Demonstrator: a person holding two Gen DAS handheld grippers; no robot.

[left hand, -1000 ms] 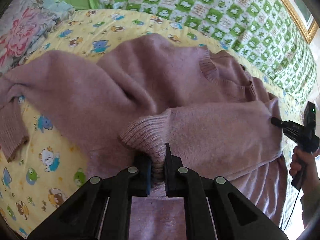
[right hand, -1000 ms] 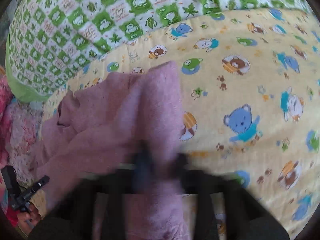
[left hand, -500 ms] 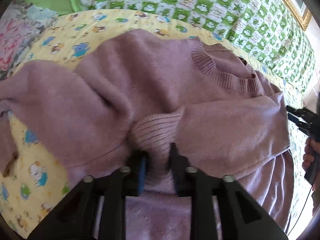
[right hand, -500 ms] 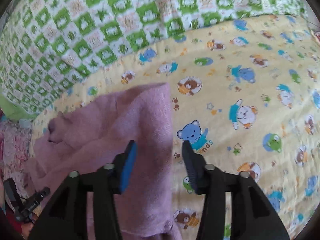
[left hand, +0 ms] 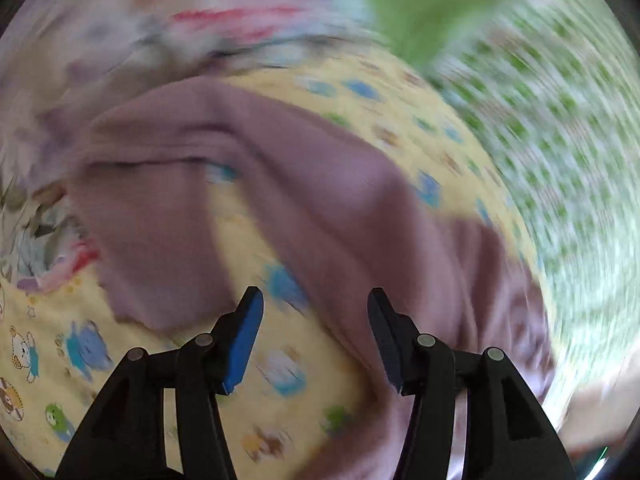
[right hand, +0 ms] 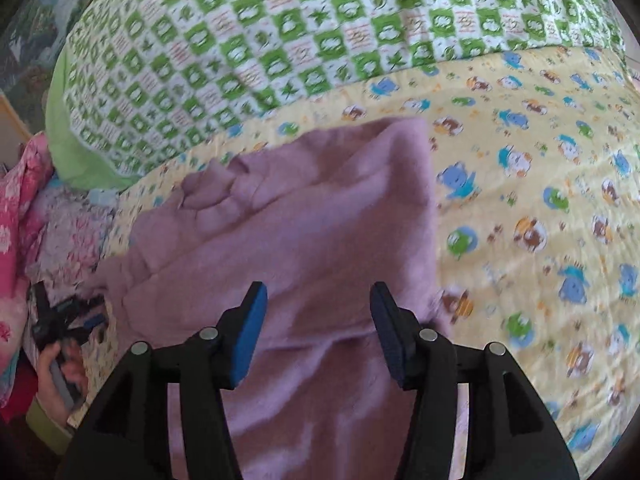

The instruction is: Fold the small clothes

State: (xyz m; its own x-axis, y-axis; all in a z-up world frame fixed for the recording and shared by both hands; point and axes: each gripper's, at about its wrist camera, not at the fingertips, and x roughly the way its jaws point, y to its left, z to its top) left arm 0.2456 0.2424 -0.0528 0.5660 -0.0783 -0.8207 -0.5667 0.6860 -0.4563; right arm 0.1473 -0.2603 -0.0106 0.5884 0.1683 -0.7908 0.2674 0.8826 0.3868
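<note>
A mauve knit sweater (right hand: 304,232) lies on the yellow cartoon-print sheet (right hand: 540,208). In the right wrist view its one sleeve lies folded across the body. My right gripper (right hand: 316,316) is open and empty just above the sweater. The left wrist view is badly blurred; there the sweater (left hand: 320,184) spreads across the middle, with its other sleeve (left hand: 160,240) stretched out at the left. My left gripper (left hand: 314,320) is open and empty, over the sheet beside that sleeve. The left gripper (right hand: 66,320) with the hand holding it also shows at the lower left of the right wrist view.
A green-and-white checked quilt (right hand: 304,28) lies along the far side of the sheet. Pink floral bedding (right hand: 24,208) is bunched at the left in the right wrist view, and shows blurred in the left wrist view (left hand: 224,20).
My left gripper let go of the sleeve cuff, opened wide and swung left towards the other sleeve. My right gripper opened, released the sweater and drew back a little.
</note>
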